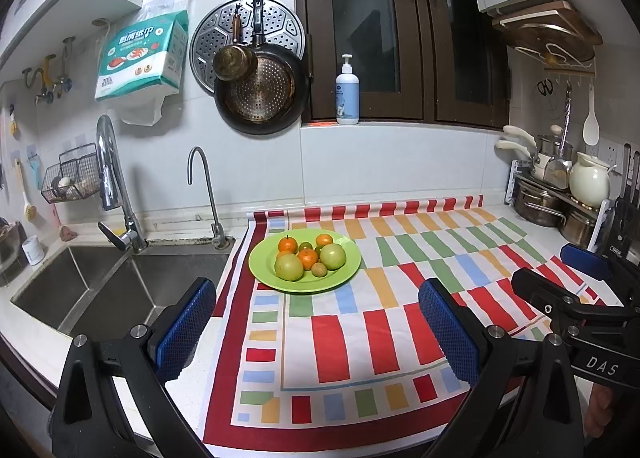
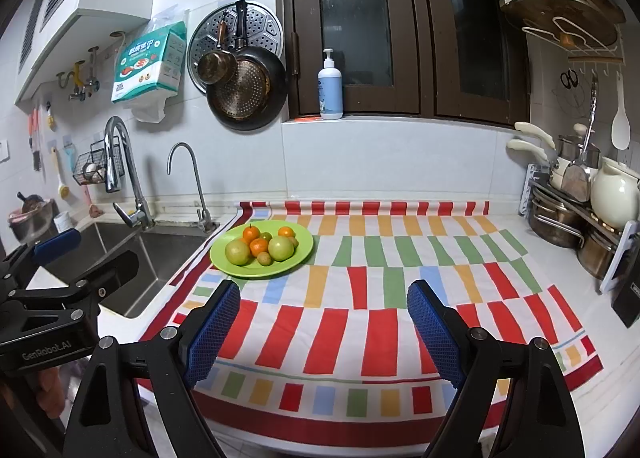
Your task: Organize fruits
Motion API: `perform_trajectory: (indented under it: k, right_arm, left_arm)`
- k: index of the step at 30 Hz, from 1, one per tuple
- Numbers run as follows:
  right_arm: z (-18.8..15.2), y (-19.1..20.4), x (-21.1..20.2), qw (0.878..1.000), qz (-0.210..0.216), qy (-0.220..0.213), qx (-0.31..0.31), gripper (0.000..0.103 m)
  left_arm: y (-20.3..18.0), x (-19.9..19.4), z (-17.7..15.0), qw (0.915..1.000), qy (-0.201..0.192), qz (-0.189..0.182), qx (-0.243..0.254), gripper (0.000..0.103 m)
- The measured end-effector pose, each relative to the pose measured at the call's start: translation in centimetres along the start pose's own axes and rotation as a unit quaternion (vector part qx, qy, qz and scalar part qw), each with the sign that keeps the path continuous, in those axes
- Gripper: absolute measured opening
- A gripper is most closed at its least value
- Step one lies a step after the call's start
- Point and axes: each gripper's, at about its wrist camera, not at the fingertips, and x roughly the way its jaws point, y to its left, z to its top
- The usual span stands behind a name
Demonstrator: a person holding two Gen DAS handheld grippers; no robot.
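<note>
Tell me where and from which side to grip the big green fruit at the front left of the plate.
Grip the big green fruit across its round middle, coming from the near side over the low rim of the green plate. Its front and left flanks look free, while an orange crowds its right. The right tool stands open and empty, probably wide enough.

bare striped cloth (image 2: 360, 298) lies open up to the green plate (image 2: 224, 258); pots (image 2: 560, 217) crowd the right.
</note>
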Motion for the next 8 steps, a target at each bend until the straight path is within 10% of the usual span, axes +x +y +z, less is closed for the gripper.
perform_trajectory:
  k: [8]
  right_arm:
    - [0.0, -0.1, 0.5, 1.000, -0.002, 0.004, 0.001, 0.086]
  left_arm:
    - [0.3, 1.3, 0.1, 1.0000, 0.008, -0.002, -0.002, 0.103]
